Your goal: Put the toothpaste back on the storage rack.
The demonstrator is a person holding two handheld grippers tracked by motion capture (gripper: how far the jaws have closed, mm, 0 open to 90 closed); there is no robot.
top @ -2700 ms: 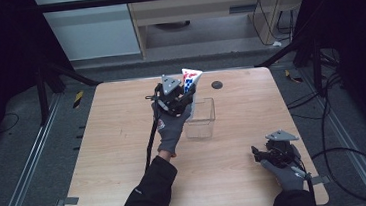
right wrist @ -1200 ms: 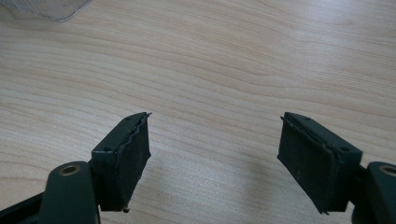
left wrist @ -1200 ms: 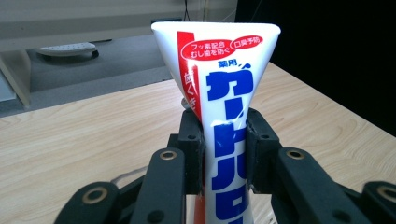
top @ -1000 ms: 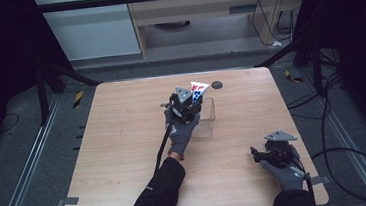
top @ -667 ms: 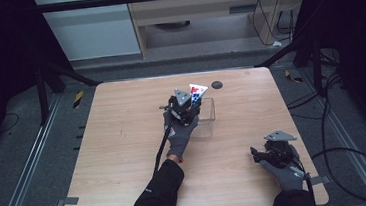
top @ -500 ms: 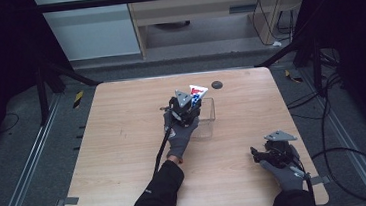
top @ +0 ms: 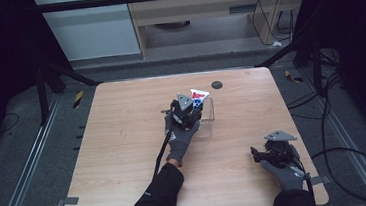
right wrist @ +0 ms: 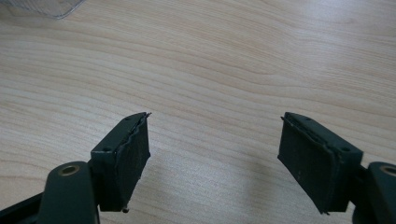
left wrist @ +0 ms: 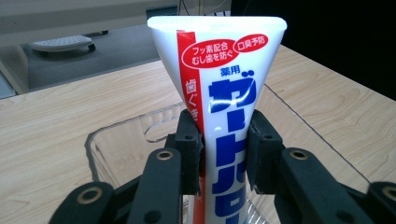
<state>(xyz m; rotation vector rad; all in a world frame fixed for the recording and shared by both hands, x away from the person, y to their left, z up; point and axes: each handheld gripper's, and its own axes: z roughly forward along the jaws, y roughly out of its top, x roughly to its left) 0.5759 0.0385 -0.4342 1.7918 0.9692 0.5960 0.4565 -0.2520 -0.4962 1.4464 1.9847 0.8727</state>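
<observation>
A white toothpaste tube (left wrist: 224, 107) with red and blue print stands upright between the jaws of my left gripper (left wrist: 225, 144), which is shut on it. In the high view the same tube (top: 199, 96) pokes up from my left gripper (top: 188, 111) at the table's middle. Right below the tube sits a clear plastic box (left wrist: 140, 135), also seen as the clear box (top: 207, 118) in the high view. My right gripper (right wrist: 215, 149) is open over bare wood, and it rests near the table's front right corner as the right gripper (top: 258, 154).
The wooden table (top: 124, 138) has a small dark round disc (top: 216, 84) near its far edge. A corner of the clear box (right wrist: 46, 7) shows at the top left of the right gripper view. Metal rails and cables flank the table.
My left gripper has carried the toothpaste tube rightward and toward me, from beside the box to over it. The right gripper has stayed put.
</observation>
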